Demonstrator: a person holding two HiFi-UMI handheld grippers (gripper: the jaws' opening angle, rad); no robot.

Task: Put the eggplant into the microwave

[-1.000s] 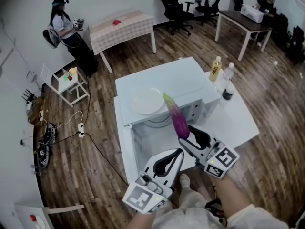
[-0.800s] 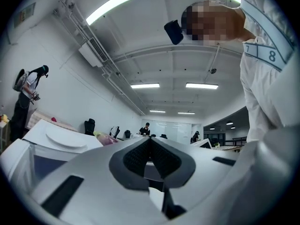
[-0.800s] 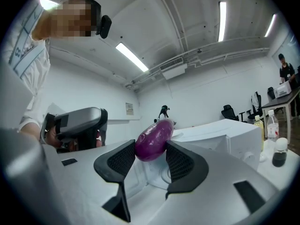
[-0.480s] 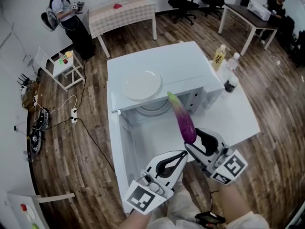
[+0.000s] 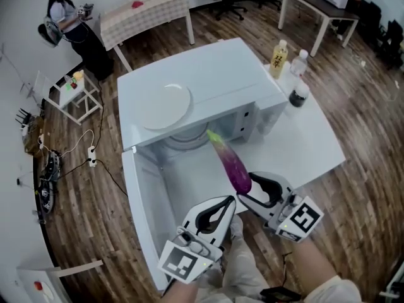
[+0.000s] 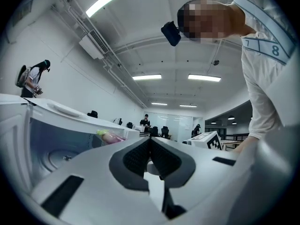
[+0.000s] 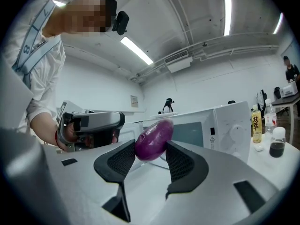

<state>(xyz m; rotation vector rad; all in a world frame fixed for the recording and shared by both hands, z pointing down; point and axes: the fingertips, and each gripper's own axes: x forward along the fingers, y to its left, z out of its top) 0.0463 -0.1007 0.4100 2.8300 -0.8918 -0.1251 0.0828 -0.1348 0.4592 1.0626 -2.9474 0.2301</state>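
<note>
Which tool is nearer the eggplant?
Right. The right tool is clamped on the thick end of the eggplant. The left tool, shut on nothing, sits alongside to the right tool's left, short of the eggplant.

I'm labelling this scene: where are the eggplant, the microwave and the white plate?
eggplant [image 5: 232,166], head view, its purple middle.
microwave [image 5: 233,74], head view, a bare part of its top panel.
white plate [image 5: 163,106], head view, its centre, on the microwave's top.
</note>
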